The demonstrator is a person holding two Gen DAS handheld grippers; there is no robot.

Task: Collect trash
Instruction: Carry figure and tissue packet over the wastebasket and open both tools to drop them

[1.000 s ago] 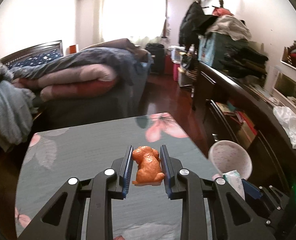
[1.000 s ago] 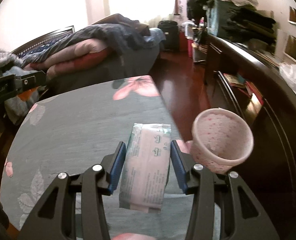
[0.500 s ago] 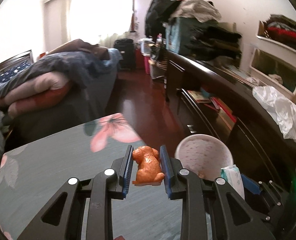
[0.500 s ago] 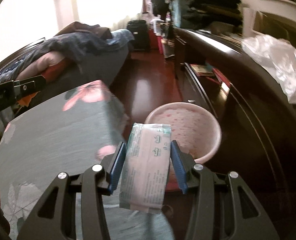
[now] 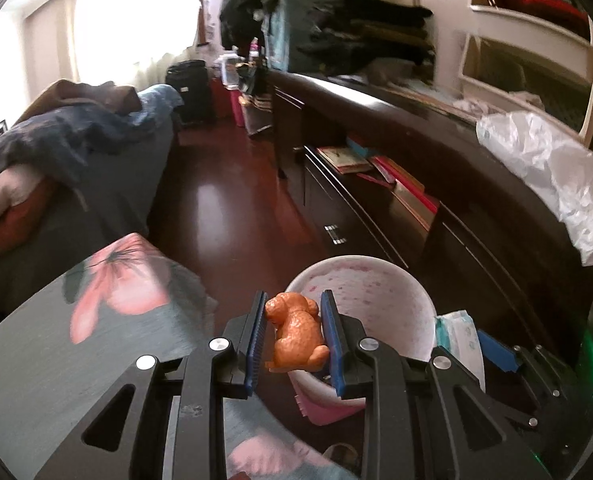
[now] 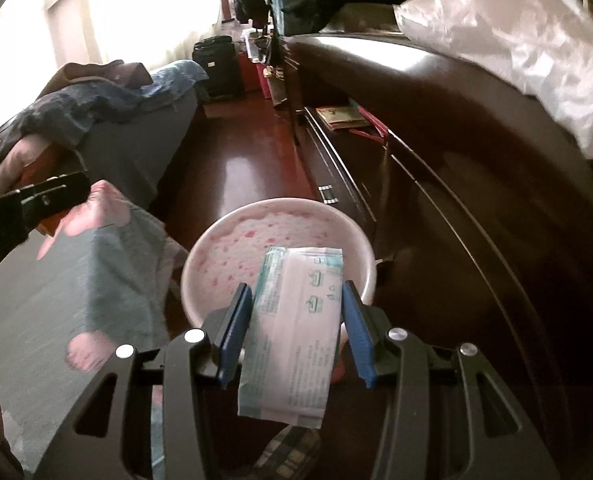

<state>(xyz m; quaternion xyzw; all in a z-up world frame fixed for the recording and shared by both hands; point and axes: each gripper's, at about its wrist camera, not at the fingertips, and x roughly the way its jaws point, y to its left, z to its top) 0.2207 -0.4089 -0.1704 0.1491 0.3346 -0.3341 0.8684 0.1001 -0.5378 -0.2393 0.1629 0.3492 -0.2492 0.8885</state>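
My left gripper [image 5: 294,308] is shut on a small orange toy dog [image 5: 296,330], held at the near rim of a pink speckled trash bin [image 5: 380,284] on the floor beside the table. My right gripper [image 6: 296,300] is shut on a flat tissue packet [image 6: 294,332] and holds it over the same bin [image 6: 248,232]. The packet [image 5: 456,330] and the right gripper's blue pad also show at the right in the left wrist view. The left gripper's arm [image 6: 28,204] shows at the left in the right wrist view.
A table with a grey floral cloth [image 5: 56,340] lies to the left, its corner near the bin. A long dark wooden dresser [image 5: 436,184] runs along the right, with a white plastic bag [image 5: 556,168] on top. A bed with piled blankets [image 5: 56,152] stands left across the red-brown floor.
Both grippers have swung right, off the table toward the bin. The toy dog now sits at the bin's rim and the tissue packet over its opening. Both stay shut.
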